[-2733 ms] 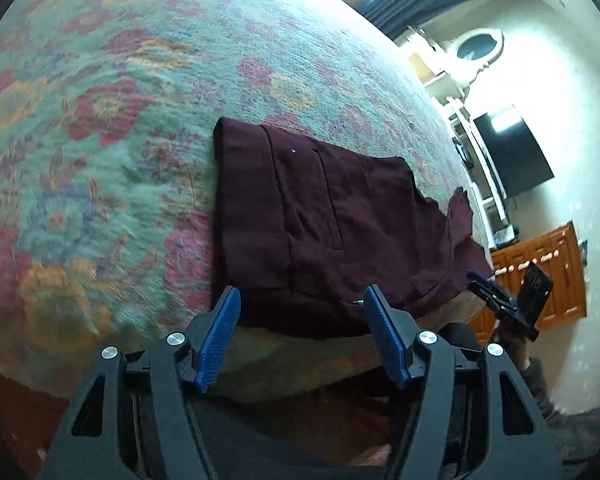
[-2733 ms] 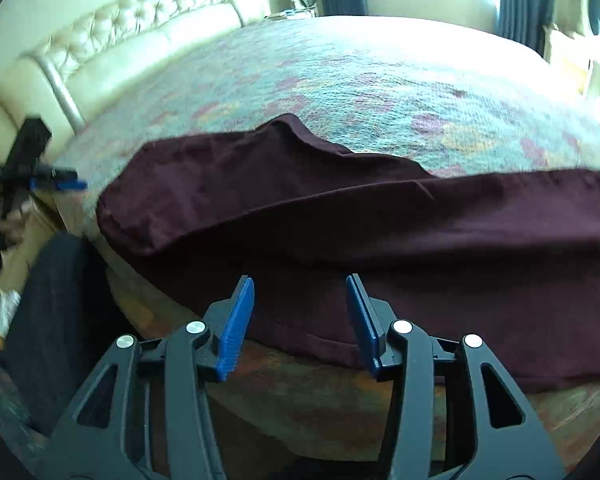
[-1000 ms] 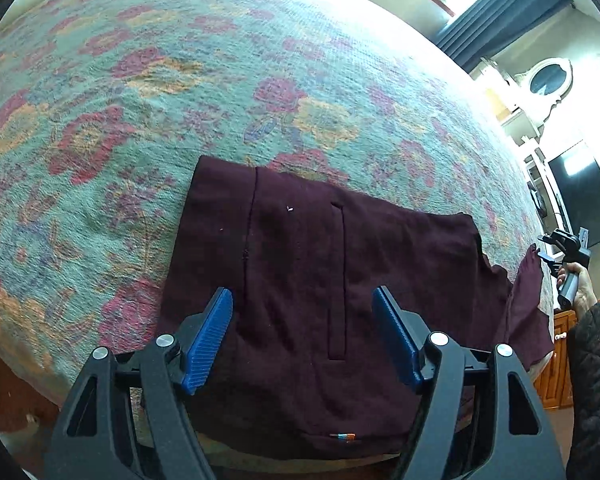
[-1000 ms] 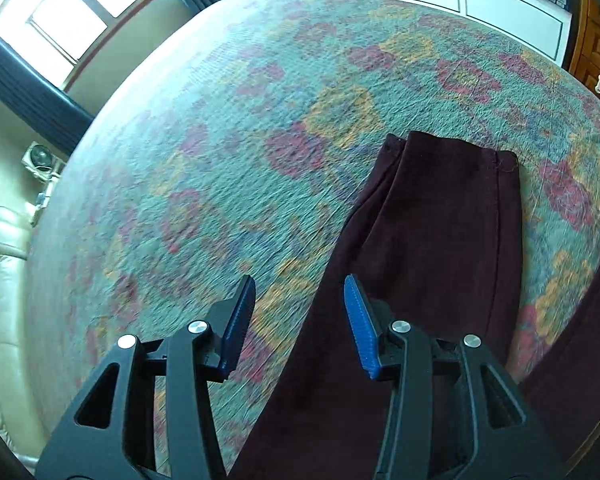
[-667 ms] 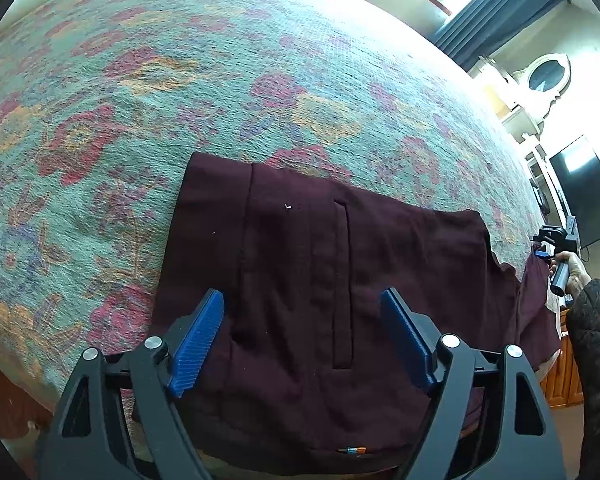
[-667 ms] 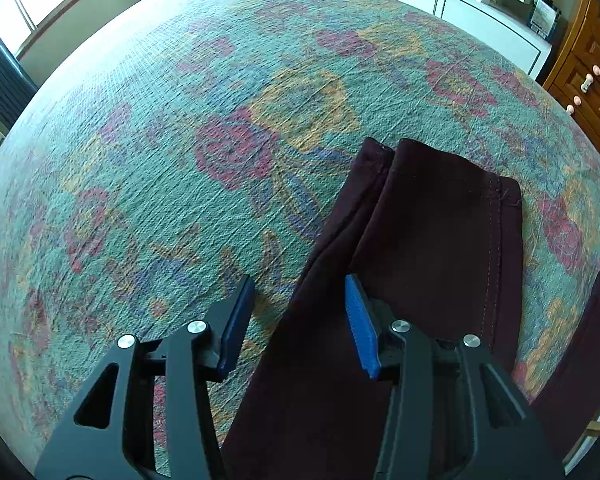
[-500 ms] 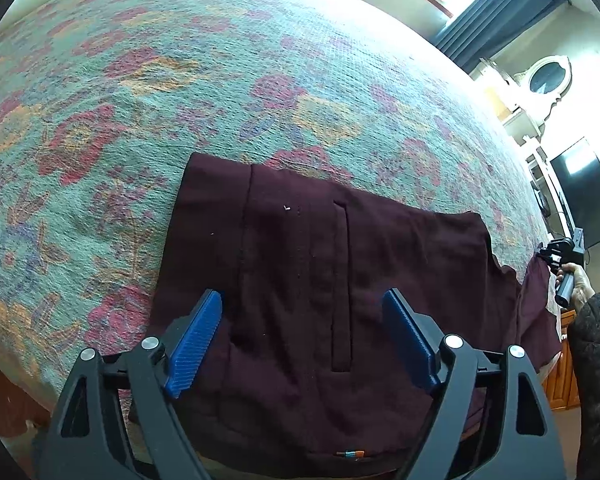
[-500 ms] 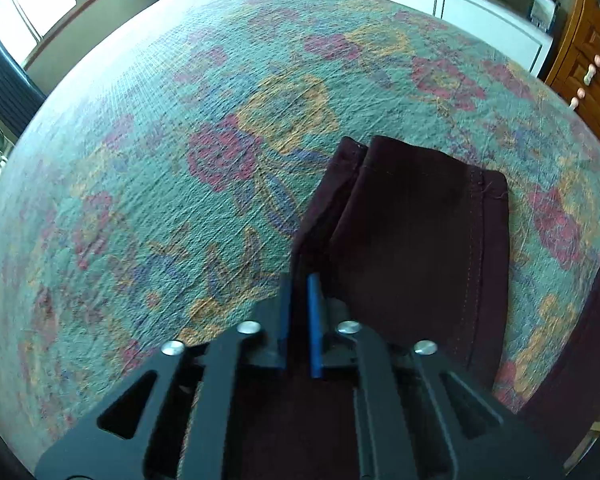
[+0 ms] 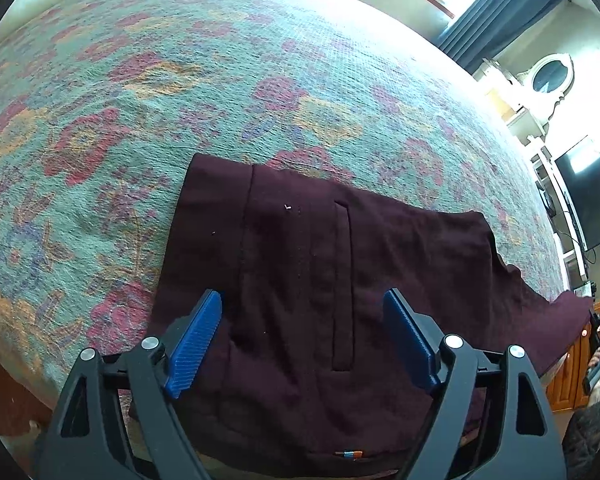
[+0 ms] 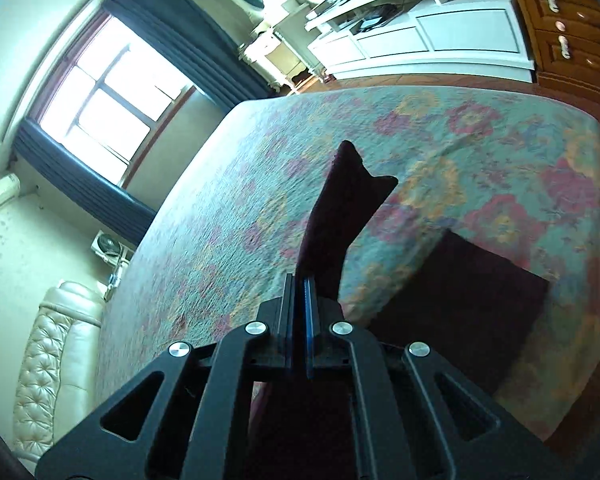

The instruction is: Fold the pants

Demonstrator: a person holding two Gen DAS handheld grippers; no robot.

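My right tongs (image 10: 299,300) are clenched on the pants (image 9: 320,280) leg end, lifted off the bed (image 9: 220,60) for folding, while my left tongs (image 9: 306,340) hover released over the waist at the near edge.

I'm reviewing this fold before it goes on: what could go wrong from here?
The right gripper pinches only a narrow bit of the pants leg end, so the cloth may slip out mid-carry. The left gripper is open above the waist end, pinning nothing, so the pull could drag the pants across the bedspread.
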